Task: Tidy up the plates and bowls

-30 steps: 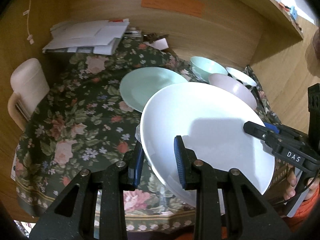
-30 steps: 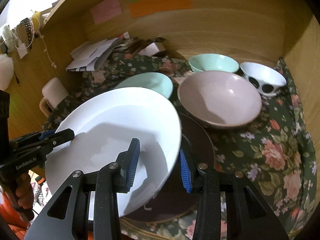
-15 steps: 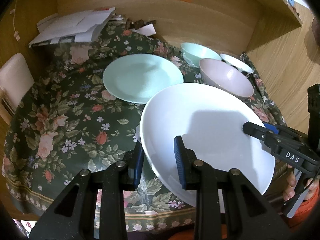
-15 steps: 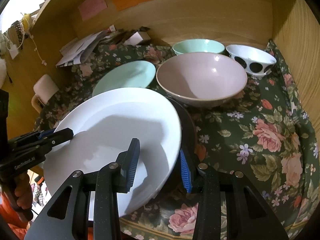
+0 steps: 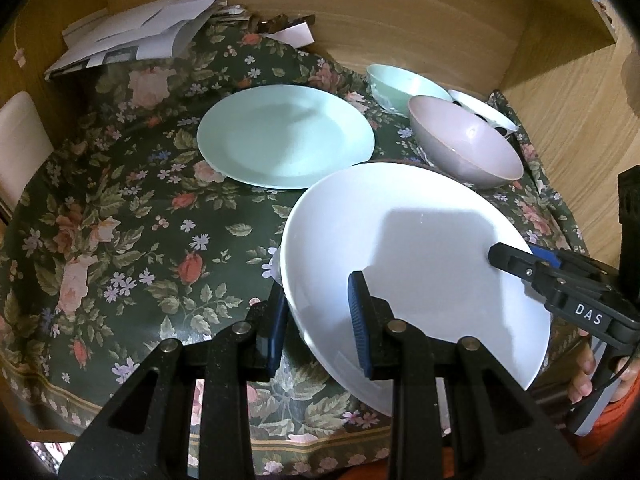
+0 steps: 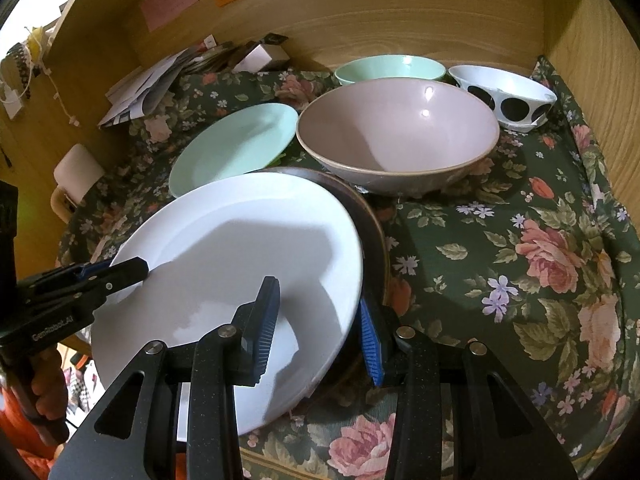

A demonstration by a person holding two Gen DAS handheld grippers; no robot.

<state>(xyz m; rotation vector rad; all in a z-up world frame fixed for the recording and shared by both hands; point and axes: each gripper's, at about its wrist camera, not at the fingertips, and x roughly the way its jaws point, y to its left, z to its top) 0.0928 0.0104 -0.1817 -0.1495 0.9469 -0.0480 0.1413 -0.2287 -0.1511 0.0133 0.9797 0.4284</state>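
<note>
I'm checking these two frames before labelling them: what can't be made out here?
- Dark brown plate: right wrist view, mostly covered by the large white plate; left wrist view, only a sliver shows.
- Black-dotted white bowl: left wrist view, largely behind the pink bowl.
- Writing on the pink paper note: right wrist view, too small.

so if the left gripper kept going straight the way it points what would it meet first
Probably the mint green plate lying flat on the floral cloth; the left gripper already grips the white plate by its rim. Depth is hard to judge.
</note>
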